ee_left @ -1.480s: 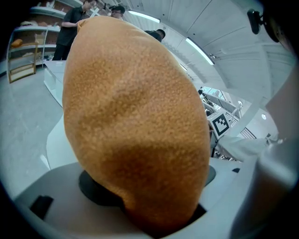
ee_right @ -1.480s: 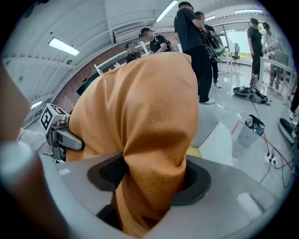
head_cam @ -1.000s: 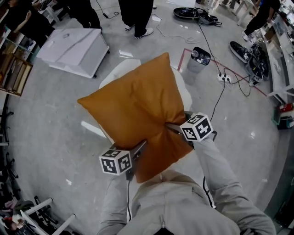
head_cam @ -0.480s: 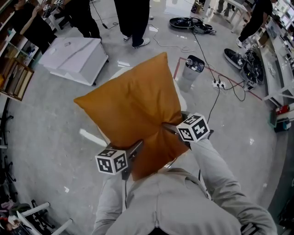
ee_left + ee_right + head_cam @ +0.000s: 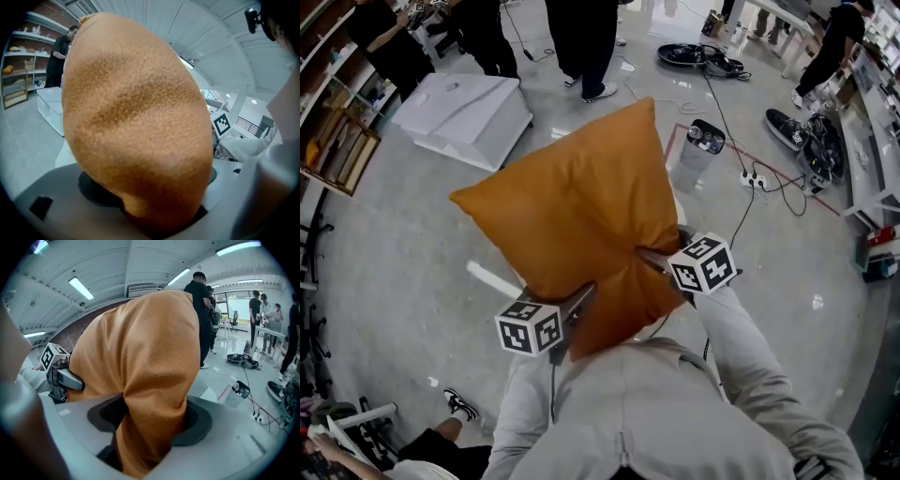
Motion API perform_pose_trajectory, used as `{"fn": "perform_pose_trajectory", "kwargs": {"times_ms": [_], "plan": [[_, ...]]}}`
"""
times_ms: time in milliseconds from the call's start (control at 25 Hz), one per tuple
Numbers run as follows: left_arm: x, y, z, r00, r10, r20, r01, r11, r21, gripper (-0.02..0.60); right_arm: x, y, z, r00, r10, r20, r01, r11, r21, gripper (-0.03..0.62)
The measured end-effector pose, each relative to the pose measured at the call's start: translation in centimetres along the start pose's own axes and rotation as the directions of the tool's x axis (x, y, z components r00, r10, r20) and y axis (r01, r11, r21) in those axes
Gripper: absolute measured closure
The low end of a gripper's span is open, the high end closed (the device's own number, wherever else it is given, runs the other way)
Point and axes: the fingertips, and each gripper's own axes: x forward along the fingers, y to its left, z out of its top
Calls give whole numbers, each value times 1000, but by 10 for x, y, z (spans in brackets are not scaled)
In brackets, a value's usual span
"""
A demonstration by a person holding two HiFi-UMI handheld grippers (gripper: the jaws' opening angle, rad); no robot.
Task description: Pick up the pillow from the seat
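**Lifting the pillow clear of the seat**

Both claws grip the near edge of the orange pillow [image 5: 581,220]. The left claw [image 5: 584,298] is clamped on a fat bulge of stuffing by one corner. The right claw [image 5: 645,255] is closed on a narrower pinched fold towards the other corner. The pillow hangs out in front of the person, above the white seat [image 5: 679,206]. Only a sliver of the seat shows past the pillow's edge, and I cannot tell whether the far corner is free of it.

To lift well, I would raise both hands together and level, so that neither claw pulls fabric out of the other. The squeeze should be firm, because soft filling can creep out of a grip. The far corner should come plainly off the seat before the pillow is carried anywhere.

The surface all round is a glossy grey concrete floor [image 5: 403,244]. On it stand a white cabinet [image 5: 464,108] and a small bin [image 5: 698,150] beside a red tape line [image 5: 792,171]. A power strip [image 5: 757,178] with trailing cables lies near the bin, and people [image 5: 581,42] stand beyond.
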Motion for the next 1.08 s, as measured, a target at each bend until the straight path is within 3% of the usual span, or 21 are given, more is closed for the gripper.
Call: {"fn": "perform_pose_trajectory", "kwargs": {"times_ms": [1080], "plan": [[-13,-4,-13,1000,-13,-7,13,1000,-13,206,-7,16,-10,1000,-6,-11,6,1000,0,324]]}}
